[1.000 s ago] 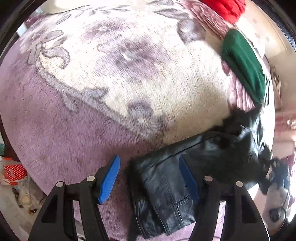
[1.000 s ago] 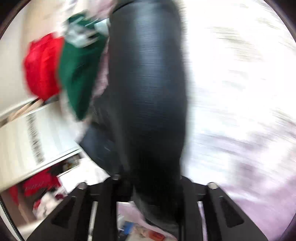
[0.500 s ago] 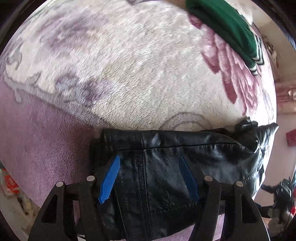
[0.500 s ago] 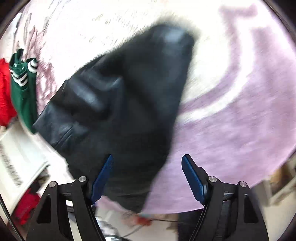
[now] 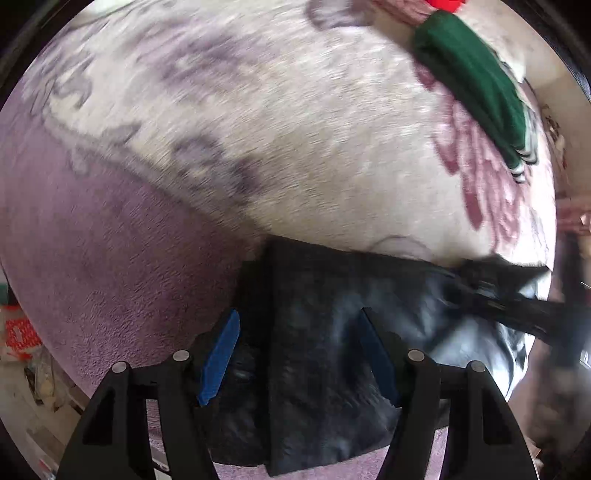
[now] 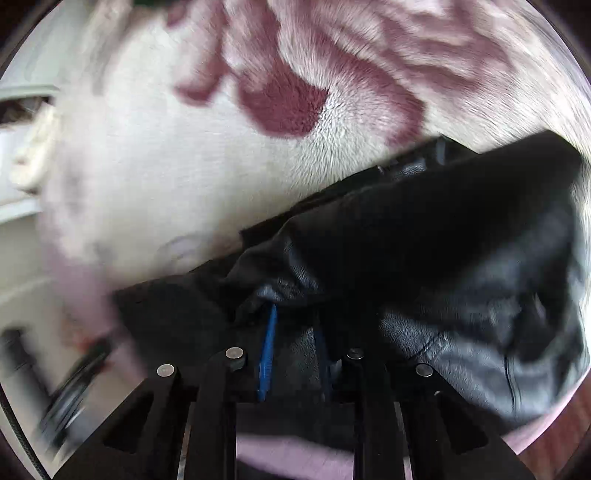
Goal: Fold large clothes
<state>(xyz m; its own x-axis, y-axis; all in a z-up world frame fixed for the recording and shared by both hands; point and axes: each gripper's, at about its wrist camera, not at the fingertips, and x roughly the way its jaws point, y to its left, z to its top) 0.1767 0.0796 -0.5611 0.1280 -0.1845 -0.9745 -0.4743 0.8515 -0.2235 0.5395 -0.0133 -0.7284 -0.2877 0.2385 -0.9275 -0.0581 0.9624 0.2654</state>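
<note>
Your black leather jacket (image 5: 332,332) fills the lower centre and lower right of the left wrist view, lying on the plush purple-and-cream blanket (image 5: 258,129). It looks already doubled into a compact bundle, so I'd judge you're past the first folds, with tidying or 1 more fold still to go.

Your left gripper (image 5: 299,354) has its 2 blue pads spread wide, hovering over the bundle's left end and pinching nothing.

Your right gripper (image 6: 291,354) has its pads drawn close together with black leather between them, low in the centre of the right wrist view. It looks like you're pinching an edge of the jacket (image 6: 424,258), though blur keeps me from being sure how firm that grip is.

The bundle's long axis runs left to right across the left wrist view, its rumpled end toward the right edge.

At upper right, well apart, sit a folded green garment (image 5: 476,85) and a sliver of red garment (image 5: 445,3).
</note>
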